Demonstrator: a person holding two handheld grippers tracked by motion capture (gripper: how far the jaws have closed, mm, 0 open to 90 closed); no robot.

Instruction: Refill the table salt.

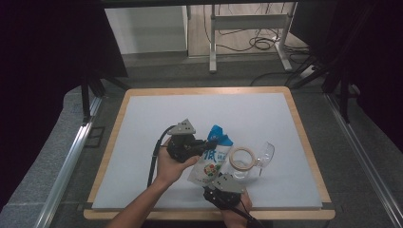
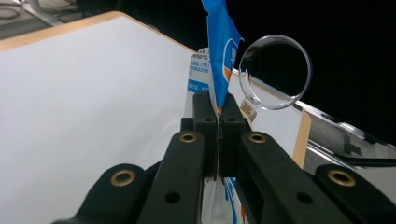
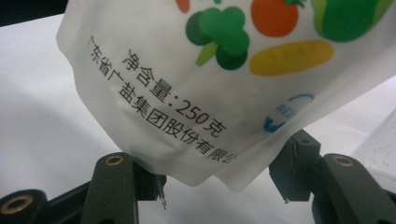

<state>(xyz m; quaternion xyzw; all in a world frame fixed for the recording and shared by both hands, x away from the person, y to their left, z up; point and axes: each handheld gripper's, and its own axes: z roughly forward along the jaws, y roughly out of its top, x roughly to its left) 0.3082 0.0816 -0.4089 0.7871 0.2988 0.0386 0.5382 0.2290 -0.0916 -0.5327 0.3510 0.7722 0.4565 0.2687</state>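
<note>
White table top [image 1: 157, 123] with pale wood edging; person's forearms enter from the near edge in the high view. A white-and-blue pouch [image 1: 211, 159] sits near the front centre of the table, held off the surface at a slant, blue sealed top pointing away from the person, printed vegetables and black characters on its face. Left gripper [image 1: 209, 143], held in the left hand [image 1: 171, 166], comes in from the pouch's left side; in the left gripper view its jaws are pressed together on the thin blue upper edge of the pouch [image 2: 223, 51], nothing but the film between them. Right gripper [image 1: 223, 186] lies at the near edge just below the pouch, right hand [image 1: 235, 213] mostly cut off by the frame bottom. In the right gripper view its jaws stand wide apart, the pouch's bottom corner [image 3: 205, 93] hanging down between them; left jaw looks to be touching or just under the pouch's lower edge, right jaw clear of it, so no grip there. A clear stemmed glass [image 1: 266, 154] lies on its side just right of the pouch; in the left gripper view its round rim [image 2: 275, 72] shows right beside the blue edge. A tan tape ring [image 1: 241, 159] sits between pouch and glass, whether touching either I cannot tell.
</note>
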